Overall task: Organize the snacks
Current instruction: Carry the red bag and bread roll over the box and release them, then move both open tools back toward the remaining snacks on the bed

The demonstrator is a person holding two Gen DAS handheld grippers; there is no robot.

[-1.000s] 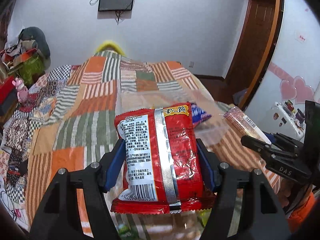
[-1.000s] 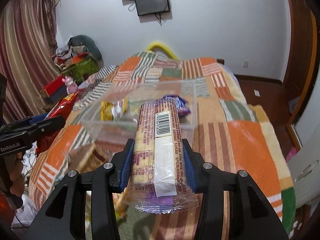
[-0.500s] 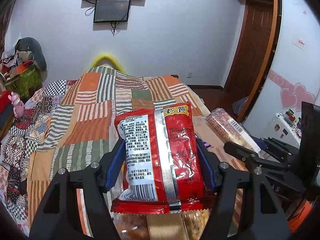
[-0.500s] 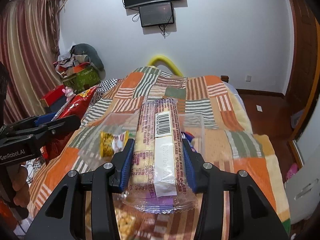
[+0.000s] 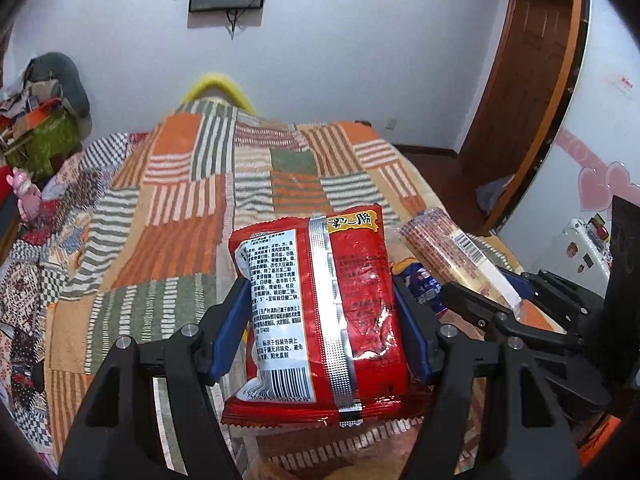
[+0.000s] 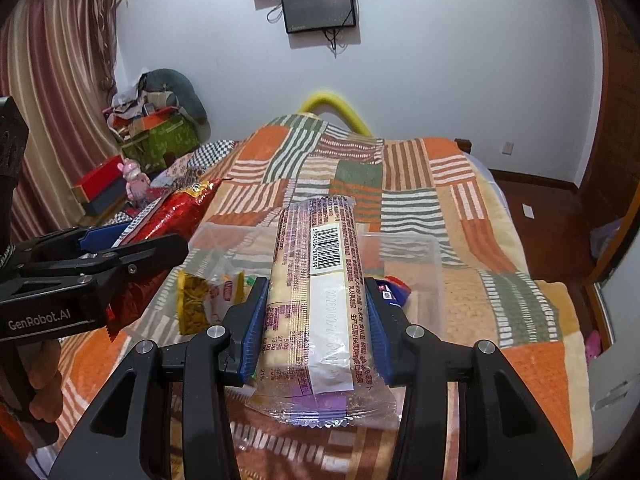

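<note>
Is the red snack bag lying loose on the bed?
No, the red snack bag is clamped between the blue pads of the left hand-held gripper, above the blanket.

The left tool [image 5: 320, 316] is gripping a noodle packet [image 5: 316, 312] over the bed [image 5: 180, 200], and the right tool [image 6: 316, 320] is gripping a long biscuit pack [image 6: 316, 280] at its 3 o'clock. A clear bin [image 6: 408, 252] is sitting on the bed beneath both — a small snack bag [image 6: 200, 300] is lying in it. Screens [image 6: 316, 4] are hanging on the wall at 12 o'clock; boxes [image 6: 160, 136] are piling at 10.
</note>
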